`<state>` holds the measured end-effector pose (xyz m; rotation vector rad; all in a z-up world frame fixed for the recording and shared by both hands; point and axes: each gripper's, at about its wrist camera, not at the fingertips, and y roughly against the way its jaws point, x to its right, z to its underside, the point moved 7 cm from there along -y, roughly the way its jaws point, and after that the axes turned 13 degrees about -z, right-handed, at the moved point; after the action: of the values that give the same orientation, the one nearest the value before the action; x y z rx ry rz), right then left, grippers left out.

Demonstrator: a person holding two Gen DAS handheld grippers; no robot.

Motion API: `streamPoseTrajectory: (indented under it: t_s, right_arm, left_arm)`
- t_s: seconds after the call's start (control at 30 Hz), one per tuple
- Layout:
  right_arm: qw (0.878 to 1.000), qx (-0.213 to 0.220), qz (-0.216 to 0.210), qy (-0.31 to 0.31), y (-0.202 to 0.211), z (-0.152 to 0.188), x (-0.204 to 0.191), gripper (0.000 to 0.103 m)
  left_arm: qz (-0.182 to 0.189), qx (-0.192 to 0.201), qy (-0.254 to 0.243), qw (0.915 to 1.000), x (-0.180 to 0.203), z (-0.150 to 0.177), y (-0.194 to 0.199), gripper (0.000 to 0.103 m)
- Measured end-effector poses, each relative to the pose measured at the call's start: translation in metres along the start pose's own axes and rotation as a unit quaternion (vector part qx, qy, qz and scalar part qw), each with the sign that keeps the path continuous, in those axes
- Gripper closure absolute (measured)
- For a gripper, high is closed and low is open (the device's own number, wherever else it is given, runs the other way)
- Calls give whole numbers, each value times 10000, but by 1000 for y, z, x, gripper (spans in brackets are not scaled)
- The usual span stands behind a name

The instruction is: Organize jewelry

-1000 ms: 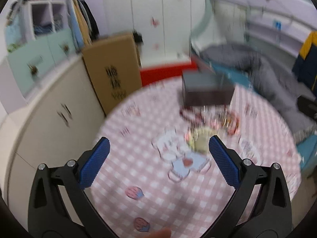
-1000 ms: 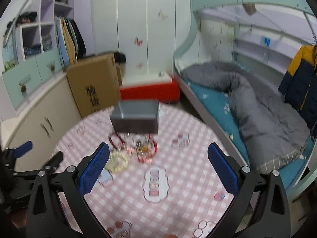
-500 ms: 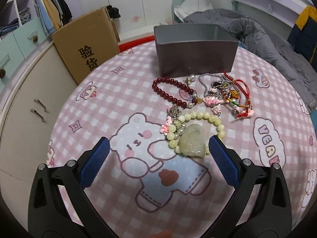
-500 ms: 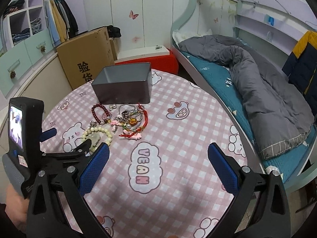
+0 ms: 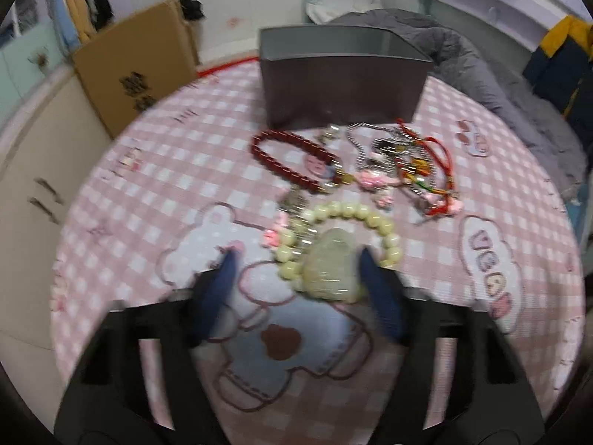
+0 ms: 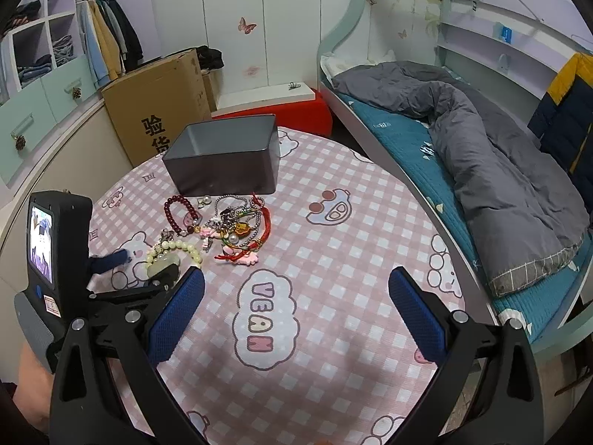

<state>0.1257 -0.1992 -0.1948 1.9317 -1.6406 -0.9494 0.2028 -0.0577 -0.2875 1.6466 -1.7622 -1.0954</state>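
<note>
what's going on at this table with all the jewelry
A person is sorting jewelry with a handheld gripper in each hand. The left gripper is closing its jaws around the pale green bead bracelet with its jade-like pendant, though the pads do not yet press on it. The right gripper hangs open above the pink checked tablecloth, holding nothing. The dark red bead bracelet and a tangle of chains and red cords lie in front of the grey box, which looks empty.

Your right gripper (image 6: 296,289) hangs wide-jawed over bare checked counter (image 6: 370,222). Your left gripper (image 6: 142,265) closes around the pale bead bracelet (image 6: 174,250). Grey box (image 6: 222,159) behind the jewelry heap (image 6: 233,230).
</note>
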Motion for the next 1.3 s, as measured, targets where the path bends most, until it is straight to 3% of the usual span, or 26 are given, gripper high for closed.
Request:
streamPoseTrajectory:
  t_s: [0.2,0.6,0.87,1.07,1.1,1.3]
  right_arm:
    - [10000,-13,-21,34,1,0,-2,7]
    - [9991,-264,-300,155,-19,9,-20,7]
    - [9964,-554,-513,377,-37,20,-43,7]
    - [9962,-582,-484,431,-38,22,-47,7]
    - [9962,-584,-483,435,-38,23,-48,7]
    - [9950,-616,-538,582,-44,22,-58,7]
  left_arm:
    - [268,22,45,9996,-3,3,2,82]
    - [544,41,379,9978,-28,17,13,83]
    - [494,4,331,9982,-32,21,11,82]
    - [631,252,338,9971,-35,15,19,83]
    - [655,254,313,9970,-35,15,17,89]
    - [814,559,310,9946,-35,11,30,93]
